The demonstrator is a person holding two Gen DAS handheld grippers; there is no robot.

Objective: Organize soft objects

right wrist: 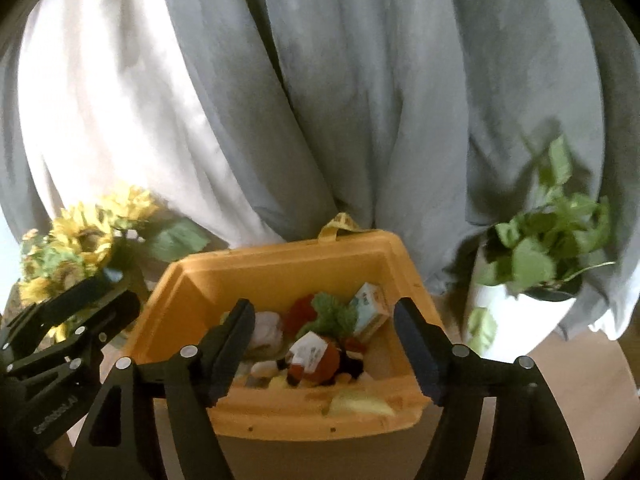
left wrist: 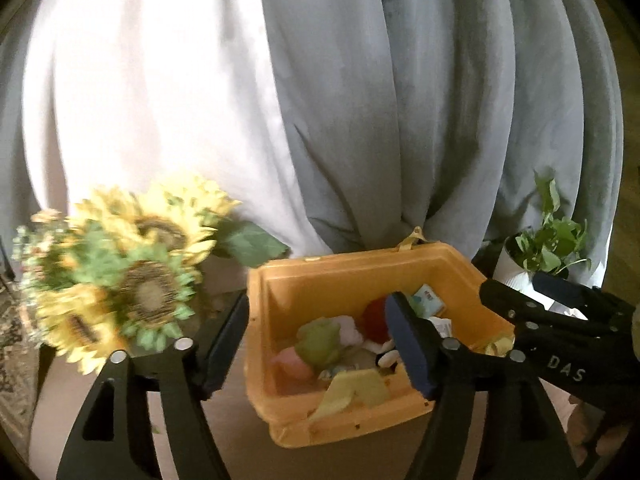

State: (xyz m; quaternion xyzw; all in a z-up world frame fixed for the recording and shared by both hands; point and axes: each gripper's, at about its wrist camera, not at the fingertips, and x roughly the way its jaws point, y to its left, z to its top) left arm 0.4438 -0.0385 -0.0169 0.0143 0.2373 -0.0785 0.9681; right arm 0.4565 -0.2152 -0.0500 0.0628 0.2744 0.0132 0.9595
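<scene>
An orange bin [left wrist: 320, 280] stands on the table and also shows in the right wrist view [right wrist: 192, 300]. It holds several soft toys: a green plush [left wrist: 320, 340], a pink one [left wrist: 290, 362], a red one [left wrist: 376, 318], a yellow cloth [left wrist: 356, 390], a red and black plush [right wrist: 324, 364] and a small box [right wrist: 370, 312]. My left gripper [left wrist: 320, 344] is open and empty, just above the bin's near side. My right gripper [right wrist: 324, 348] is open and empty over the bin, and it appears at the right in the left wrist view [left wrist: 560, 320].
A bunch of artificial sunflowers [left wrist: 120, 276] stands left of the bin. A potted green plant in a white pot [right wrist: 540, 264] stands to the right. White and grey curtains [left wrist: 360, 100] hang close behind. The table edge curves at the lower right.
</scene>
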